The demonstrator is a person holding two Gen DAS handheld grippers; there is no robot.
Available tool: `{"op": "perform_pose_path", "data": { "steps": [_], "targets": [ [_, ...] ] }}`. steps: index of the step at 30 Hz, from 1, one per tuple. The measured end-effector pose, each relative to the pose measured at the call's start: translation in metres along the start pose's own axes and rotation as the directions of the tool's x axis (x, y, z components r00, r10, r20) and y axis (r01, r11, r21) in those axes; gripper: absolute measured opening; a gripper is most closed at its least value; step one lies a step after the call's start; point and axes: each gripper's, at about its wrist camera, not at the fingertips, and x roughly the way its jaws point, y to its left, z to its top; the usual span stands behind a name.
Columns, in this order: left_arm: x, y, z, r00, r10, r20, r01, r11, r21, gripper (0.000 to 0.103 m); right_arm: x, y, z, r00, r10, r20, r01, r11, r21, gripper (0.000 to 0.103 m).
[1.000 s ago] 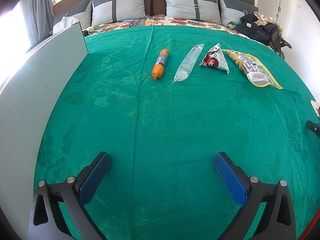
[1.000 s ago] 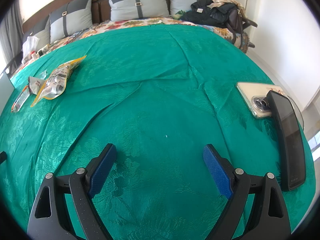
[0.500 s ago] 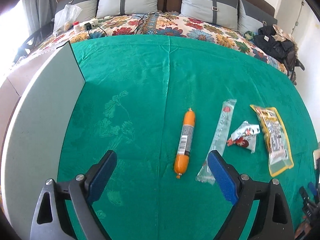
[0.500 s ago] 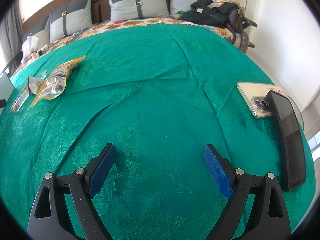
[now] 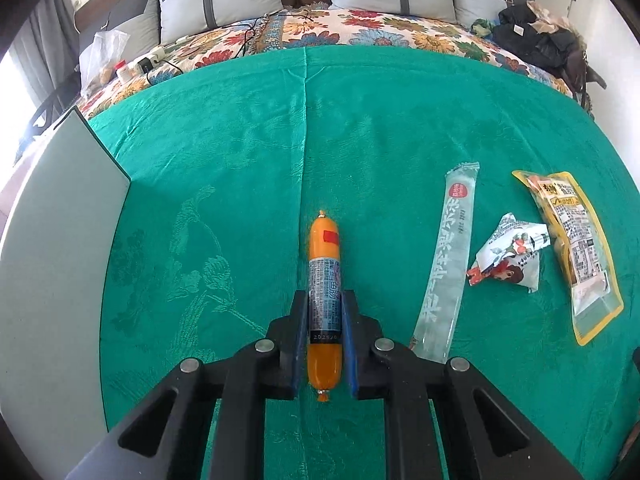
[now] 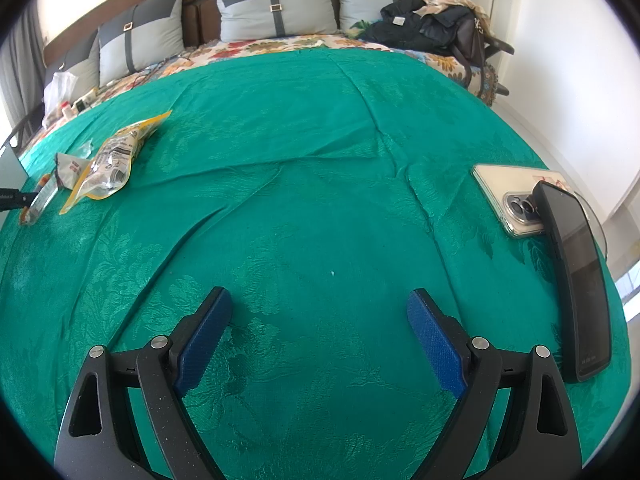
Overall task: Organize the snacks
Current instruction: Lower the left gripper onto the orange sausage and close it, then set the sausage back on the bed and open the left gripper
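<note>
An orange sausage with a printed label lies lengthwise on the green bedspread. My left gripper is shut on its near half, blue pads pressing both sides. To its right lie a long clear stick pack, a crumpled white-and-red packet and a yellow pouch. My right gripper stands open over bare bedspread with nothing between its fingers. In the right wrist view the yellow pouch and the crumpled packet sit far off at the left edge.
A pale grey board stands along the left side of the bed. Two phones, one light and one black, lie near the right edge. Pillows, a floral blanket and a pile of dark clothes are at the head.
My left gripper travelled forward to the orange sausage and shut on it from fully open. The right gripper has stayed where it was, open.
</note>
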Motion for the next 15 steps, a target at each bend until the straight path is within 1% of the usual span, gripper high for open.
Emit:
{"op": "perform_pose_path", "data": {
  "steps": [3, 5, 9, 12, 15],
  "targets": [
    [-0.013, 0.005, -0.018, 1.000, -0.020, 0.003, 0.020, 0.999, -0.040, 0.015, 0.000, 0.000, 0.000, 1.000, 0.000, 0.000, 0.000, 1.000, 0.000, 0.092],
    [-0.025, 0.009, -0.038, 0.999, -0.039, 0.003, 0.039, 0.997, -0.065, 0.015, 0.000, 0.000, 0.000, 1.000, 0.000, 0.000, 0.000, 1.000, 0.000, 0.092],
    [-0.050, 0.013, -0.082, 0.999, -0.045, -0.010, 0.044, 0.996, -0.072, 0.015, 0.000, 0.000, 0.000, 1.000, 0.000, 0.000, 0.000, 1.000, 0.000, 0.092],
    [-0.069, 0.017, -0.114, 0.998, -0.066, 0.005, 0.066, 0.993, -0.093, 0.015, 0.000, 0.000, 0.000, 1.000, 0.000, 0.000, 0.000, 1.000, 0.000, 0.092],
    [-0.080, 0.016, -0.135, 0.997, -0.070, 0.029, 0.073, 0.993, -0.096, 0.015, 0.000, 0.001, 0.000, 1.000, -0.001, 0.000, 0.001, 1.000, 0.000, 0.092]
  ]
}}
